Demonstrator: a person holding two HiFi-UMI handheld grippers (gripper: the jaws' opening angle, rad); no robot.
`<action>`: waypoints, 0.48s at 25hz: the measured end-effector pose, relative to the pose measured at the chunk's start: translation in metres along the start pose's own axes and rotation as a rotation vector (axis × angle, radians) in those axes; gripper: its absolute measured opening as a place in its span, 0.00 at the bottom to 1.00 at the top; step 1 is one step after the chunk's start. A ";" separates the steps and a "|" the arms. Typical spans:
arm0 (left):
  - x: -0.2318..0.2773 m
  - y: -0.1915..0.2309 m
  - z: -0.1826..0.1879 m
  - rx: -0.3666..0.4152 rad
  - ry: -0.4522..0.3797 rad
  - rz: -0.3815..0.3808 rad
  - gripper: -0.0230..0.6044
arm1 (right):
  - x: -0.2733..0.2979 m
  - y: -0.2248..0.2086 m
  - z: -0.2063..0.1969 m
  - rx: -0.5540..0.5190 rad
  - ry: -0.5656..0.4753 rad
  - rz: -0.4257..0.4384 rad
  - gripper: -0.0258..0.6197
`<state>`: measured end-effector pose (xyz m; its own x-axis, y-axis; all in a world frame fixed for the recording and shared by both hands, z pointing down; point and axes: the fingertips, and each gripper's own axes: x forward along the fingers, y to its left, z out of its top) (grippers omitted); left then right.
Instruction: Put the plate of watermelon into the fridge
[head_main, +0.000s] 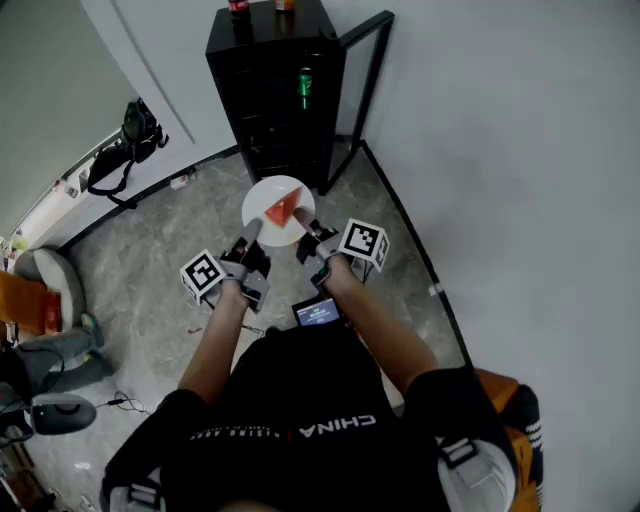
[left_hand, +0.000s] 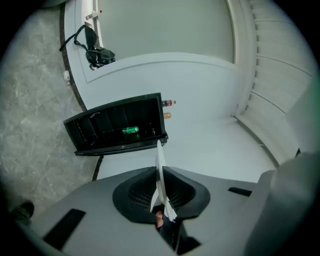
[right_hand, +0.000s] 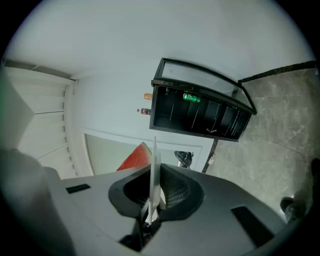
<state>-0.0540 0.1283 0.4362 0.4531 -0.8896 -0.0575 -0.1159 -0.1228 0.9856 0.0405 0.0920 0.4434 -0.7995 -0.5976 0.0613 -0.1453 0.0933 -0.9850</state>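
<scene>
Left tongs (head_main: 251, 233) and right tongs (head_main: 304, 223) clench the round white plate (head_main: 262, 198) bearing 1 red watermelon wedge (head_main: 283, 210).

Soft, even indoor light is filling all three views, with no hard shadows falling on the pale wall (head_main: 500, 120) or the marbled floor (head_main: 150, 270). The black fridge (head_main: 275, 90) is reading as a dark mass, with only a green can (head_main: 306, 85) glowing inside. The white plate (head_main: 272, 210) is looking slightly washed out. Both gripper views are bending strongly at their dark, rounded edges, and the left gripper (left_hand: 160, 192) and right gripper (right_hand: 152, 192) are appearing soft near the lens
</scene>
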 end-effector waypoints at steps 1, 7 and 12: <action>-0.001 0.001 -0.001 0.005 0.002 0.004 0.11 | -0.001 0.000 -0.002 0.006 0.000 -0.003 0.09; -0.001 0.003 -0.001 0.003 0.006 0.015 0.10 | -0.003 -0.003 -0.003 -0.004 0.003 -0.009 0.09; -0.002 0.004 -0.001 0.009 0.014 0.014 0.10 | -0.002 -0.003 -0.005 0.005 0.005 -0.017 0.09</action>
<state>-0.0545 0.1296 0.4407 0.4640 -0.8849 -0.0415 -0.1300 -0.1144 0.9849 0.0402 0.0970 0.4466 -0.7998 -0.5950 0.0790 -0.1558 0.0788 -0.9846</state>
